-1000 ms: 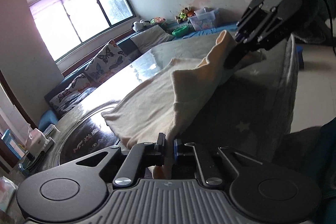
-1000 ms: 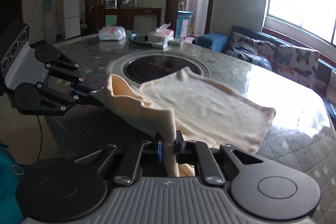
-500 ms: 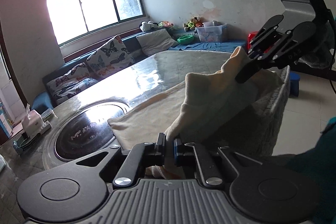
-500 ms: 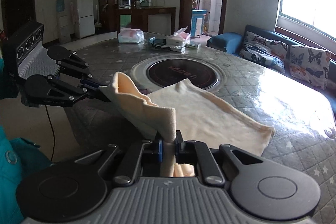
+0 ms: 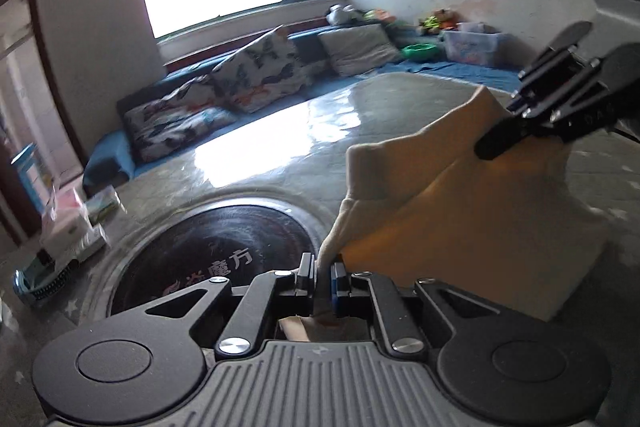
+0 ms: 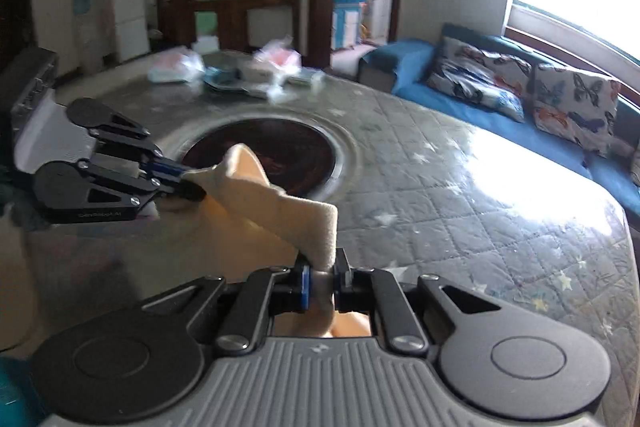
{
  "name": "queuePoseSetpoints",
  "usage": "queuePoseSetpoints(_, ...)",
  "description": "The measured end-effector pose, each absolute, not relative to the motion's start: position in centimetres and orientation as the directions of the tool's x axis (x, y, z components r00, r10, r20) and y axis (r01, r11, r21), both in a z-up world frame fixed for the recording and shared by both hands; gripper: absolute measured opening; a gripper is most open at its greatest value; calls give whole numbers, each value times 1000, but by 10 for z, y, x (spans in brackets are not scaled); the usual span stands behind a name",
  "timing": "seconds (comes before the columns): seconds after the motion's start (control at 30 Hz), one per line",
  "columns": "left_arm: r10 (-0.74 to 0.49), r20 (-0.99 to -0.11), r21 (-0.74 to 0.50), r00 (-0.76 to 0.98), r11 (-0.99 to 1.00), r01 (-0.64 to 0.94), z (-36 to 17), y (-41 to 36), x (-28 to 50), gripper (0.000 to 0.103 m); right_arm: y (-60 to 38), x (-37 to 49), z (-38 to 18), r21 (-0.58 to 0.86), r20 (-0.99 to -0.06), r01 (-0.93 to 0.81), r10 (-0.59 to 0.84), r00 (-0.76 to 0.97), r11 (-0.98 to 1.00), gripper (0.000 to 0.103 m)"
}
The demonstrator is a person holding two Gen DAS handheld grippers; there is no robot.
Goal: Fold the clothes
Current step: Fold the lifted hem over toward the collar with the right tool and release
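Cream cloth (image 5: 472,211), one garment as far as I can count, hangs between my two tools above the quilted surface (image 6: 460,187), a raised edge stretched from one to the other. My left gripper (image 5: 323,281) has its jaws pinched tight on one corner, and my right gripper (image 6: 321,285) has its jaws clamped narrow on the other; each tool also shows in the other's view, biting the far end of the same edge. I judge the fold is in mid-carry: the lifted edge is being taken across, over the dark round inset (image 5: 208,259) in the surface. Next I'd need to keep both corners level and the edge taut, then lay it down squarely. I count two grippers, one cloth, one inset, and two butterfly cushions (image 6: 528,87) on the blue sofa (image 6: 404,67) beyond.
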State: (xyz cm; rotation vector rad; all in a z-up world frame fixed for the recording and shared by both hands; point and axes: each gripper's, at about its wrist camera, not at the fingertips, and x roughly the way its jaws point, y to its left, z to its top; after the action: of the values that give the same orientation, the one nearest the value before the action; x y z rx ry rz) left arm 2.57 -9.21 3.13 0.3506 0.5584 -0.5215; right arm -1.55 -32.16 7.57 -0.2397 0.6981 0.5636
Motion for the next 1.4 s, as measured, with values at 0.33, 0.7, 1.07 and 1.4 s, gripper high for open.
queuePoseSetpoints(0.33, -235, -620, 146, 749, 903, 404, 18, -77, 61, 29, -347, 5, 17, 103, -642, -292, 288, 711, 951, 20)
queuePoseSetpoints(0.7, -371, -589, 13, 718, 884, 467, 49, -94, 5, 28, -368, -41, 15, 108, -611, -257, 268, 745, 960, 20)
queuePoseSetpoints(1.07, -385, -618, 15, 686, 866, 500, 31, -106, -15, 33, -361, -27, 28, 121, -611, -277, 292, 736, 953, 16)
queuePoseSetpoints(1.4, -392, -628, -28, 672, 875, 483, 26, -94, -15, 53, -317, 18, 8, 102, -657, -305, 295, 694, 947, 18)
